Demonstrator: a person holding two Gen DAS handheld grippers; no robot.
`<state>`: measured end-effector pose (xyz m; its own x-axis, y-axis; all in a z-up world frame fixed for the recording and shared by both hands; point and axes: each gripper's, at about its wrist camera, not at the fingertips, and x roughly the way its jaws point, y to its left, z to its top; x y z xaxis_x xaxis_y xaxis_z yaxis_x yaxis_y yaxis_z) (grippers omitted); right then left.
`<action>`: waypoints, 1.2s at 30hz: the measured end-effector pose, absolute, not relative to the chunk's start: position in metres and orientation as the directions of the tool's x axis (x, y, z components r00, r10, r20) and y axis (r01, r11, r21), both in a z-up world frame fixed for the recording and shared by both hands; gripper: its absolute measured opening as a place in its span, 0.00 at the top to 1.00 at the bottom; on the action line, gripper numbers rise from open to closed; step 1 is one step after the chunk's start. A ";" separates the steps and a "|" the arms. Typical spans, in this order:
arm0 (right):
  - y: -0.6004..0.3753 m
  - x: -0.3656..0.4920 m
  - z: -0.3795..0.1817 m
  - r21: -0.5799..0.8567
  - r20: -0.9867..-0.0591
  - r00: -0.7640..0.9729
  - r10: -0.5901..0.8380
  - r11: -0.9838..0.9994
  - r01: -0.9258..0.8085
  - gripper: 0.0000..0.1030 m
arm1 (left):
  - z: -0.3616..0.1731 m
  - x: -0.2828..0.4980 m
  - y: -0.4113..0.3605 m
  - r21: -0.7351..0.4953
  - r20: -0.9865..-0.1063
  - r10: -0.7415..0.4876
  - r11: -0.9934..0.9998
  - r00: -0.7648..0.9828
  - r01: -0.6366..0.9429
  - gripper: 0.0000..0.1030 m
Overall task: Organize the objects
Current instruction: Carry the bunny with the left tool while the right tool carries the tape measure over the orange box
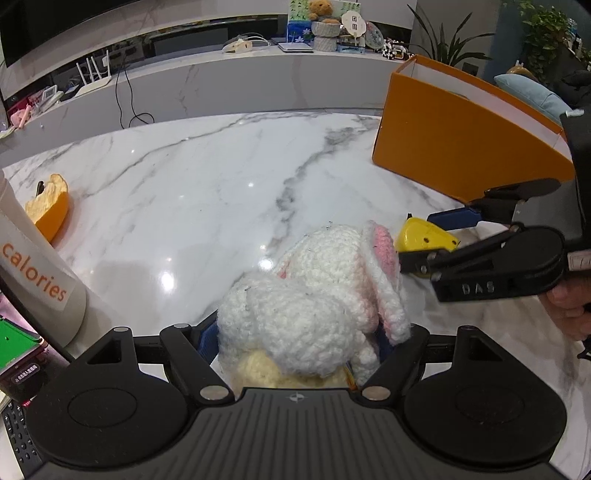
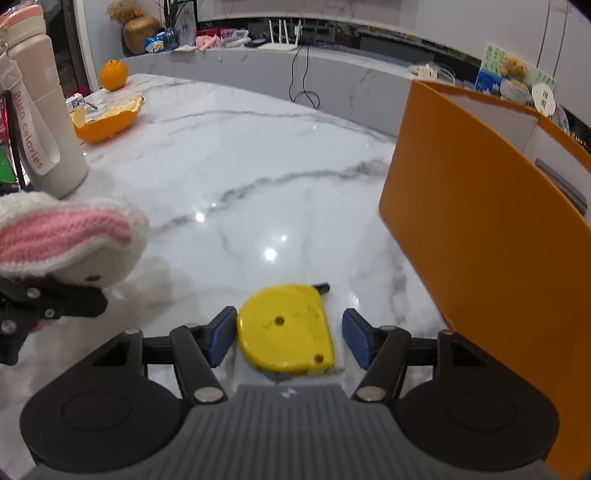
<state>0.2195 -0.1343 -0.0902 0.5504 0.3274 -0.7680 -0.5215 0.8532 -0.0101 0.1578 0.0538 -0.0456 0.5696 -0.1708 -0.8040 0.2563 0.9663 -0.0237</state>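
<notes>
My left gripper (image 1: 295,341) is shut on a white crocheted bunny (image 1: 314,295) with pink-lined ears, held just above the marble table (image 1: 184,192). The bunny's ear also shows in the right wrist view (image 2: 66,232). A yellow tape measure (image 2: 286,328) lies flat on the table between the blue pads (image 2: 221,336) of my right gripper (image 2: 288,339), which is open around it. In the left wrist view the right gripper (image 1: 436,236) reaches in from the right, beside the tape measure (image 1: 421,236). An open orange box (image 2: 480,229) stands at the right.
A beige bottle (image 2: 48,122) printed "Burn calories" stands at the left edge. An orange peel (image 2: 107,122) lies beyond it, and a whole orange (image 2: 113,75) at the far corner. A shelf behind holds a router, cables and a teddy bear (image 1: 321,9).
</notes>
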 end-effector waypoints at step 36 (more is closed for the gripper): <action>-0.209 0.219 0.053 -0.005 -0.596 0.727 0.341 0.904 -0.428 0.48 | 0.012 0.169 0.001 0.062 -0.785 -0.122 0.960 0.607 0.273 0.14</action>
